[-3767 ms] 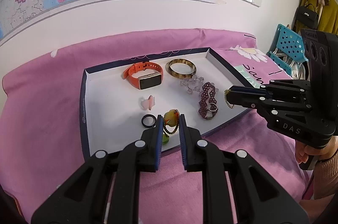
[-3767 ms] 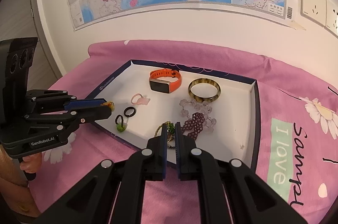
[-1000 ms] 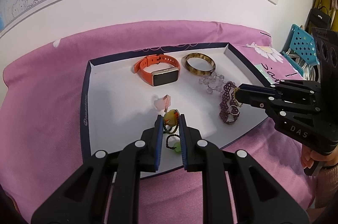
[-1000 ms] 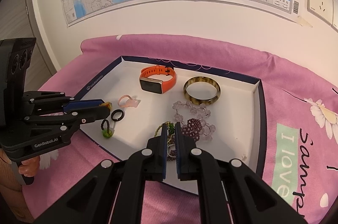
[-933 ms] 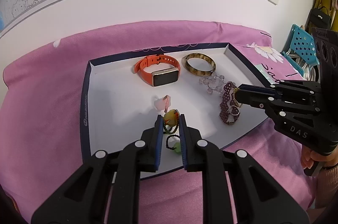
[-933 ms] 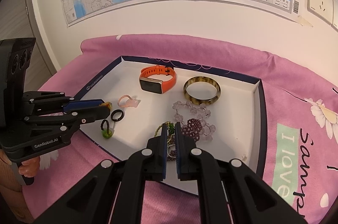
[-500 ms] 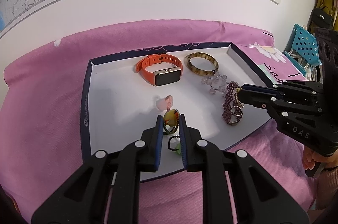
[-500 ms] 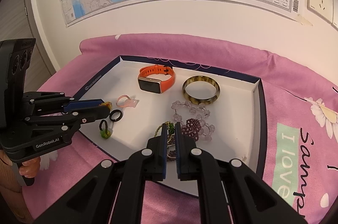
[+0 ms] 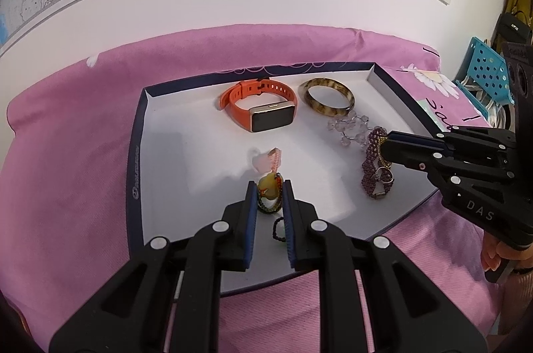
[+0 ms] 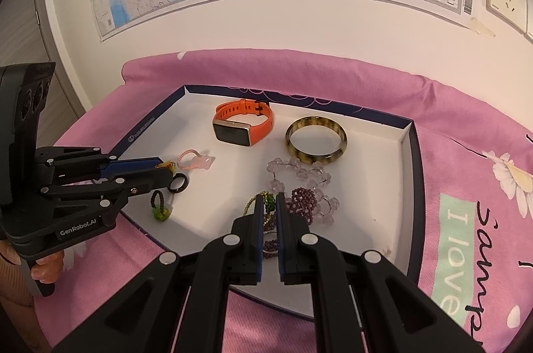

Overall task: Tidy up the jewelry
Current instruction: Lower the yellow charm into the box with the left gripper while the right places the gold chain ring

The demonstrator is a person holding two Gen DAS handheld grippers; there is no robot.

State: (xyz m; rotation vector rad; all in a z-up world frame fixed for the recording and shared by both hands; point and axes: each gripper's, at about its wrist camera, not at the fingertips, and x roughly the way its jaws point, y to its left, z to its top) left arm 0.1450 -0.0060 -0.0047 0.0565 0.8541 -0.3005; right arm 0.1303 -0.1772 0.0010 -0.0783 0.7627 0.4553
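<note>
Above the white tray [image 9: 160, 153], the left gripper [image 9: 269, 191] pinches a yellow charm [image 9: 268, 183] and the right gripper [image 10: 266, 209] clamps a green-gold chain [image 10: 263, 201], seemingly lifting each for sorting.

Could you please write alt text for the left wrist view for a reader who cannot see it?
The left gripper pinches a yellow bead charm over a white tray holding an orange smartwatch, bangle and beaded bracelets; the right gripper reaches in from the right.
</note>
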